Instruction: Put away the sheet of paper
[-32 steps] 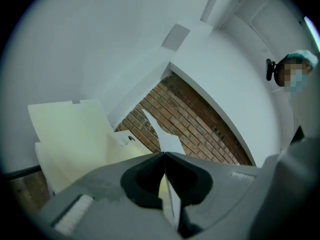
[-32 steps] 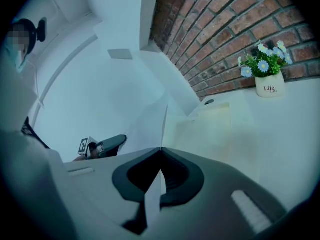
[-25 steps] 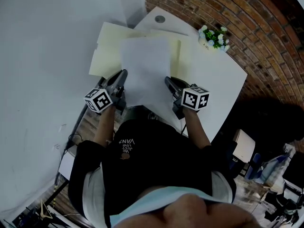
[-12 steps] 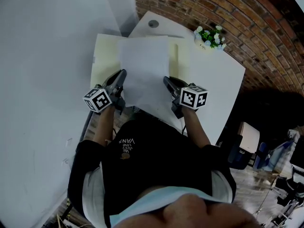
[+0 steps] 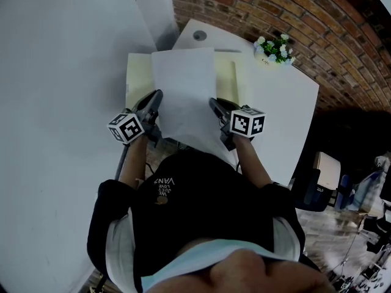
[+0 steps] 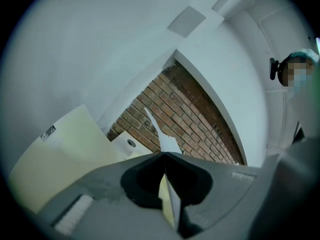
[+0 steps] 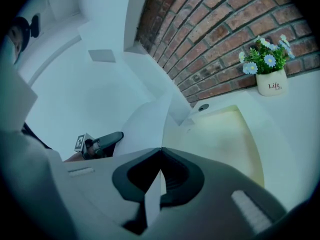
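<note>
Held up: a thin white rectangular paper sheet [image 5: 183, 90].
The left hand-held gripper [image 5: 157, 96] and right hand-held gripper [image 5: 214, 104] clamp its side edges over a flat pale-yellow folder [image 5: 138, 78] on the white counter [image 5: 287, 115].

A white table [image 5: 287, 102] stands against a brick wall [image 5: 317, 23], beside a plain white wall [image 5: 61, 54].

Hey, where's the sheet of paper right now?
Head view, centre: the sheet of paper is pinched by its side edges between the left hand-held gripper and right hand-held gripper, above the pale yellow folder on the white table.
</note>
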Demonstrator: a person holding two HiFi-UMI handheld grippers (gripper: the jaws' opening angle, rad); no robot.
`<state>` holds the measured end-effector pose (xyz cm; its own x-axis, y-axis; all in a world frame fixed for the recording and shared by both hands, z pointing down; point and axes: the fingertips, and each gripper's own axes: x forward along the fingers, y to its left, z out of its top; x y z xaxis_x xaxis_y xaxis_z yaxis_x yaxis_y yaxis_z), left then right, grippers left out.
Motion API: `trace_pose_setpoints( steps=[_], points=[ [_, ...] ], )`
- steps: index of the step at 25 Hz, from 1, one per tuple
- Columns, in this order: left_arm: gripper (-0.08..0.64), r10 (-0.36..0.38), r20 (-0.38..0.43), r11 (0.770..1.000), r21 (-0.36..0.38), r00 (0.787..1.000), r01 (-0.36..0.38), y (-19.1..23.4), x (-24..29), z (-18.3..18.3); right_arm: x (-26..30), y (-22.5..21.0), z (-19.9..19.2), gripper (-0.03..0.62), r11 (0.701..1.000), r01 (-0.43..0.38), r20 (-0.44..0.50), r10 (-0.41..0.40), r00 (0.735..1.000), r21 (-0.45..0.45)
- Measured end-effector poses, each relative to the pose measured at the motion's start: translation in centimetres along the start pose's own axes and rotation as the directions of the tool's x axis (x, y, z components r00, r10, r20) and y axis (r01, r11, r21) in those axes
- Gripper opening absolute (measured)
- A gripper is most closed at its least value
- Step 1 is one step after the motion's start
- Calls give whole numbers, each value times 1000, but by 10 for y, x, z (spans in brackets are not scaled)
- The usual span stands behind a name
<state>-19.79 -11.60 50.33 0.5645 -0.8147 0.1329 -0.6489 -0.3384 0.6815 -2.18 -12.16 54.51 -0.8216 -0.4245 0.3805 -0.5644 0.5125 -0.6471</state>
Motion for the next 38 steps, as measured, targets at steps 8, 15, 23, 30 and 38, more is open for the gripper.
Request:
trace_pose_setpoints(
  steps=[8,15,23,30,38],
  points=[
    [0,8,-28,1000,-18,1000,-9,31,0,10,31,-2,0,-2,1000,28,-20,-28,999,8],
    [0,5,-60,1000,-31,998,-7,50,7,11,46,-8,-3,-2,998,57,-27,-56,998,32],
    [0,3,-98,999,-48,995,-7,65,15,8,59,-17,-10,-2,995,87,-50,-84,995,57],
    [0,24,-129,998,-57,991,-32,83,17,3,70,-24,-13,-2,991,117,-75,-112,991,66],
    [0,32,-164,996,-76,986,-45,98,21,-6,80,-27,-18,-2,990,114,-97,-106,990,83]
  ],
)
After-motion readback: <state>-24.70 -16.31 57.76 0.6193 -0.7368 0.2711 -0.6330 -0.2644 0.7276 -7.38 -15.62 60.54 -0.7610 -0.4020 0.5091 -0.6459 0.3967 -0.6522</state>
